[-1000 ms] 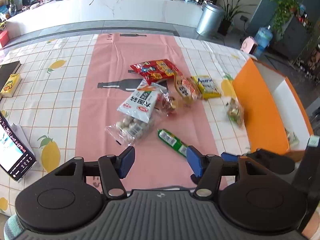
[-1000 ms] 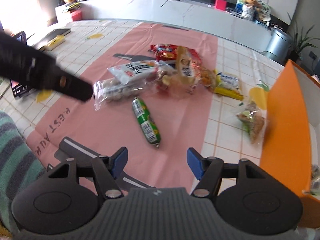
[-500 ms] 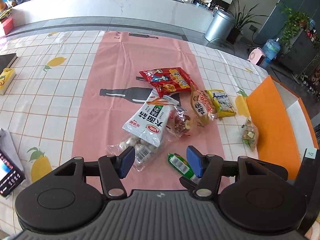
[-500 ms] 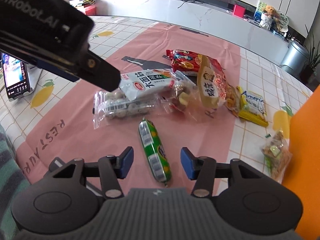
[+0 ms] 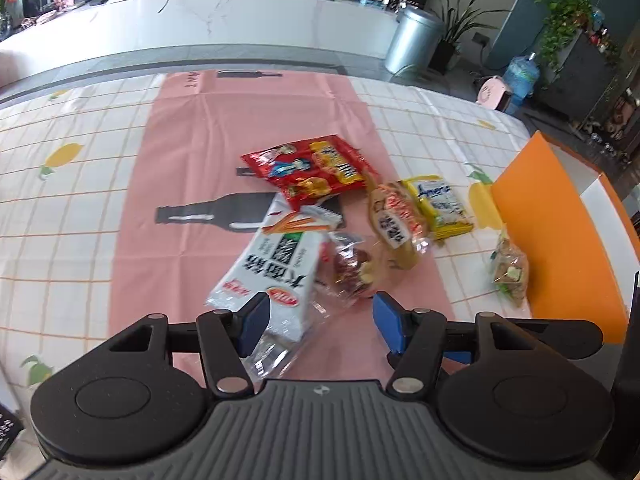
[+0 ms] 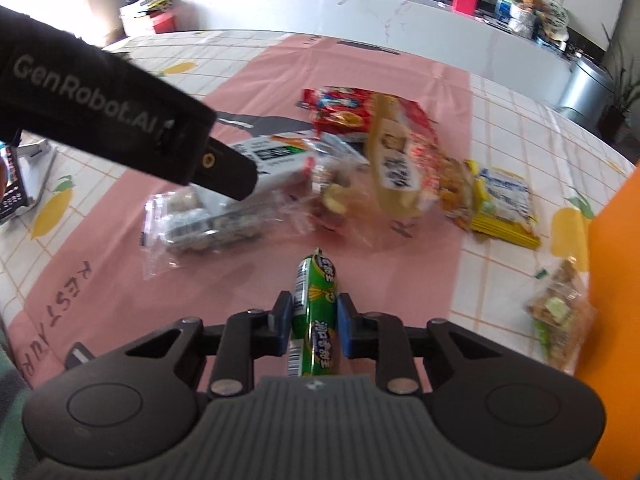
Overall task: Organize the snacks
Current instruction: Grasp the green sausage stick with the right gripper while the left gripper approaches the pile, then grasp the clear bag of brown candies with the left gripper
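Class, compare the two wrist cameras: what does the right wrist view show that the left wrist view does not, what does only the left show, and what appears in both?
Only the right wrist view shows the green plastic-wrapped sausage stick, clamped in the right hand-held gripper, whose jaws have just been closing.

Only the left wrist view shows the left hand-held gripper from behind, jaws apart around the white rectangular cracker packet, and the blue water bottle on the floor.

Both show the red foil snack bag, yellow flat packet and orange box wall.

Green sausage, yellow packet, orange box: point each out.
Green sausage [image 6: 316, 320], right wrist view, printed wrapper mid-length.
Yellow packet [image 5: 440, 206], left wrist view, printed front.
Orange box [image 5: 556, 232], left wrist view, outer orange wall.
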The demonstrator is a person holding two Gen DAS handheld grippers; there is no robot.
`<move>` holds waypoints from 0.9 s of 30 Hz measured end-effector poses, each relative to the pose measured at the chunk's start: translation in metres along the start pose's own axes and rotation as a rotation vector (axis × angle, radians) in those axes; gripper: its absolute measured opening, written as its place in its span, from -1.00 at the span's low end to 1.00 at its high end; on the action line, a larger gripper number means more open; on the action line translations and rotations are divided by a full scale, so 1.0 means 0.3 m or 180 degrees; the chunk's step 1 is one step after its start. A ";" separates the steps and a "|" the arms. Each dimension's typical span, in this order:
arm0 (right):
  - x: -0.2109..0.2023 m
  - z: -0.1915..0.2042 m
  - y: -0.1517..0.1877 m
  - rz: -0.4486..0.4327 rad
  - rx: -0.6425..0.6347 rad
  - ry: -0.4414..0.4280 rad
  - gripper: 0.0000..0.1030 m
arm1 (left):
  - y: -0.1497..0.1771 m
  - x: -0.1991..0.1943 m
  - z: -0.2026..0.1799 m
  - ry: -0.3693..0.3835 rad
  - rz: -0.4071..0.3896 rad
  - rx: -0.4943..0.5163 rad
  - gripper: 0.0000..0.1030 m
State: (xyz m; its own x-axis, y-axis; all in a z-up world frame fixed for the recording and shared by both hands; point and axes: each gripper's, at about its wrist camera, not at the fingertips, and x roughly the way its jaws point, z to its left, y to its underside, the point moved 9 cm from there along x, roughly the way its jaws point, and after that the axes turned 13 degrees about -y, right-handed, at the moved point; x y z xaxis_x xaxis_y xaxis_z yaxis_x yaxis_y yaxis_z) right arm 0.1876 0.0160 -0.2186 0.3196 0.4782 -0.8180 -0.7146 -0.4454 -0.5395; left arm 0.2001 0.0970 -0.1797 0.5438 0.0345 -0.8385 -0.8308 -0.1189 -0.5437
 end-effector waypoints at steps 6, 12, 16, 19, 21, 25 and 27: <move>-0.039 -0.138 0.013 -0.0023 0.0350 0.0296 -0.61 | -0.004 0.048 -0.078 -0.0035 -0.0111 0.0167 0.35; -0.035 -0.179 -0.007 -0.0064 0.0465 0.0253 -0.61 | -0.010 0.108 -0.115 -0.0087 -0.0072 0.0170 0.30; -0.026 -0.184 -0.018 -0.0084 0.0494 0.0204 -0.61 | -0.011 0.148 -0.131 -0.0127 -0.0053 0.0159 0.28; -0.017 -0.188 -0.013 -0.0075 0.0563 0.0122 -0.60 | -0.012 0.168 -0.140 -0.0208 -0.0098 0.0234 0.26; -0.016 -0.190 -0.013 -0.0081 0.0573 0.0106 -0.60 | -0.013 0.176 -0.146 -0.0210 -0.0124 0.0248 0.26; -0.019 -0.196 -0.011 -0.0114 0.0631 0.0057 -0.60 | -0.014 0.188 -0.159 -0.0211 -0.0196 0.0289 0.26; -0.021 -0.201 -0.010 -0.0134 0.0674 0.0017 -0.60 | -0.014 0.190 -0.160 -0.0179 -0.0236 0.0295 0.26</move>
State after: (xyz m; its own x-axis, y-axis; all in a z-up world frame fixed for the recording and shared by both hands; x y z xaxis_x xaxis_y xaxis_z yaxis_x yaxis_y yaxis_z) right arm 0.2251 -0.0312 -0.2238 0.3548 0.4887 -0.7971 -0.8152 -0.2558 -0.5196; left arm 0.2404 0.0518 -0.2235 0.5989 0.0958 -0.7951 -0.7973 -0.0218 -0.6032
